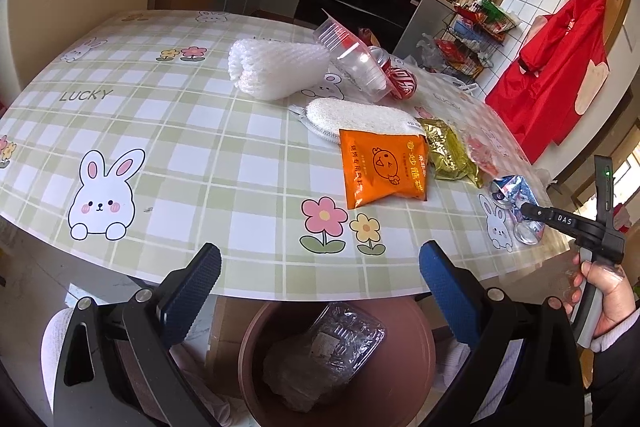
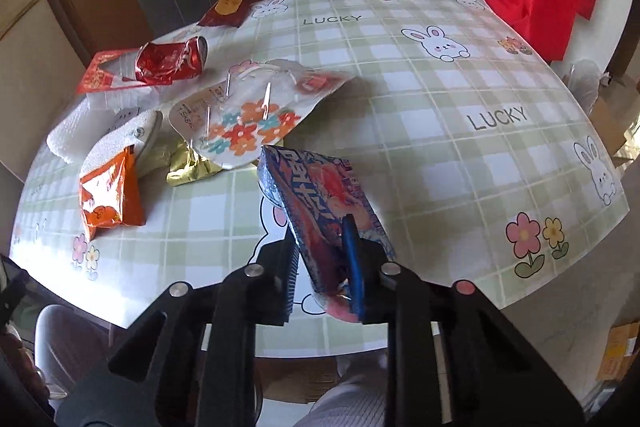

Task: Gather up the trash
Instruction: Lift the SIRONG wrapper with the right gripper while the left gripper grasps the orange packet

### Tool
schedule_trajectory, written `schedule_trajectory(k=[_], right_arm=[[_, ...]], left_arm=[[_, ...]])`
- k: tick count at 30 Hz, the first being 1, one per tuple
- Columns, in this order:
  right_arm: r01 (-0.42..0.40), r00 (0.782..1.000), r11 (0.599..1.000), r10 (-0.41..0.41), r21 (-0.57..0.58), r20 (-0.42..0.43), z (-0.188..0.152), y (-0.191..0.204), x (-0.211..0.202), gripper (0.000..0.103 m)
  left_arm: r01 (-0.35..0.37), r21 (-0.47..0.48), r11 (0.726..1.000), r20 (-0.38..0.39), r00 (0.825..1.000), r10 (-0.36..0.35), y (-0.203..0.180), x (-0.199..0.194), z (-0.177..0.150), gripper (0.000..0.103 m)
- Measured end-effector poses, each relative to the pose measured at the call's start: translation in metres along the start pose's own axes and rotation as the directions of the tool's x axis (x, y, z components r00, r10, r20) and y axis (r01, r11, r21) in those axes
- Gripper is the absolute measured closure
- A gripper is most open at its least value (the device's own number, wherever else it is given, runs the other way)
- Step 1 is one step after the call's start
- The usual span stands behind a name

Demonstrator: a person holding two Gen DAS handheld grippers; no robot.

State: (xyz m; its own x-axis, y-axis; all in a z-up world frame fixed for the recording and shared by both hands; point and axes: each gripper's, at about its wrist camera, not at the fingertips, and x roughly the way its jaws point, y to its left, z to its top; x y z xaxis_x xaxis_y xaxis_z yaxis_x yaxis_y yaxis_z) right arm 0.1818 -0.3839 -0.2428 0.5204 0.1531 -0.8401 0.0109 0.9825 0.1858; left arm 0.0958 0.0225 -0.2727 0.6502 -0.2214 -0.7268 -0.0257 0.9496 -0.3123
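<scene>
Right gripper [image 2: 320, 267] is clamped on the near end of a blue snack wrapper [image 2: 320, 195]. Pads pinch the film flat, and the rest of the wrapper sticks out forward over the near edge of the table [image 2: 440, 155], apparently just clear of the cloth.

Handling, my read: empty film pouch, near weightless, limp and slick. It will flop and can slide out of the pads if swung fast. The grip sits deep on the end, across the width, which looks adequate.

Left gripper [image 1: 320, 279] is wide open and empty, hovering at the near table edge above the brown bin [image 1: 256, 347] on the floor. The bin already holds clear plastic packaging [image 1: 332, 339].

Still on the table:
- orange sachet [image 1: 380, 167]: flat, light, take it by an edge or corner
- gold wrapper [image 1: 448, 151]: crinkled, easy pinch
- crushed red can [image 2: 172, 61]: stiffer, grip across the dented body
- white foam netting [image 1: 276, 67]: soft, bulky, compresses under the pads
</scene>
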Motion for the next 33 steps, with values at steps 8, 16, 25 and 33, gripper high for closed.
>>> schedule_trajectory(k=[8,16,25,33], right_arm=[[-0.066,0.997,0.994,0.062,0.09,0.051,-0.002,-0.017,-0.01,0.083],[-0.125,0.987,0.988,0.115,0.087,0.116,-0.003,-0.019,-0.026,0.093],[-0.201,0.971,0.974,0.185,0.103,0.152,-0.007,-0.016,-0.038,0.093],[-0.213,0.971,0.971,0.199,0.106,0.132,-0.011,-0.016,-0.035,0.093]], left_arm=[[0.015,0.011,1.0,-0.002,1.0,-0.015,-0.004,-0.001,-0.001,0.006],[0.122,0.028,0.992,-0.049,0.992,-0.12,-0.017,0.011,0.003,0.008],[0.202,0.018,0.979,-0.087,0.976,-0.2,-0.032,0.063,0.034,0.031],[0.208,-0.054,0.977,-0.125,0.969,-0.213,-0.017,0.111,0.068,0.051]])
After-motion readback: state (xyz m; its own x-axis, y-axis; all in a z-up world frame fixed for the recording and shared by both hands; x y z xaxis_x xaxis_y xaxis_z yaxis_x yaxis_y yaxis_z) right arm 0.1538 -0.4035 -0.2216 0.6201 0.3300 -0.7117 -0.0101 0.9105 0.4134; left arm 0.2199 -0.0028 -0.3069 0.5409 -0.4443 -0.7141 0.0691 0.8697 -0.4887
